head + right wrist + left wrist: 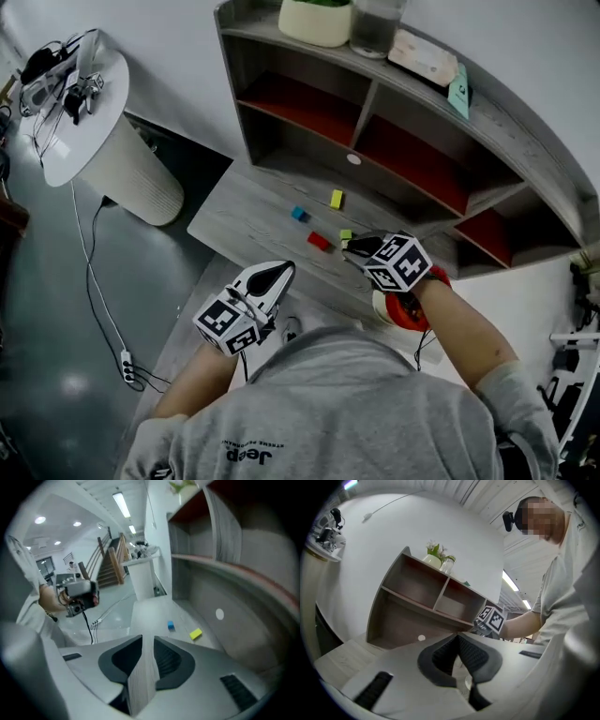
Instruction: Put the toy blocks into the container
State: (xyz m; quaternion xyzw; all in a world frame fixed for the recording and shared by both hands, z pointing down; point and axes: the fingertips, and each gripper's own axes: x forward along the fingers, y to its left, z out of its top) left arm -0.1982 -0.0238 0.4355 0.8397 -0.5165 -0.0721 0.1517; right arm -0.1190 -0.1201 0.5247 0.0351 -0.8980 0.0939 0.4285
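Several small toy blocks lie on the grey wooden desk (244, 220): a blue block (298, 213) (171, 626), a yellow block (336, 198) (196, 633), a red block (319, 241) and a small green block (345, 234). My right gripper (355, 247) (147, 641) hovers just right of the red and green blocks, pointing down at the desk. Its jaws stand slightly open, with only desk grain showing between them. A red-and-white round container (405, 315) sits at the desk's near edge, partly hidden under my right wrist. My left gripper (284, 271) (457, 638) hangs short of the desk's front edge, shut and empty.
A curved grey shelf unit (412, 103) with red-floored compartments backs the desk; a plant pot (316, 21), a glass jar (375, 26) and a flat pack (424, 56) stand on top. A round white side table (80, 103) with devices is at the left. A power strip (127, 366) lies on the floor.
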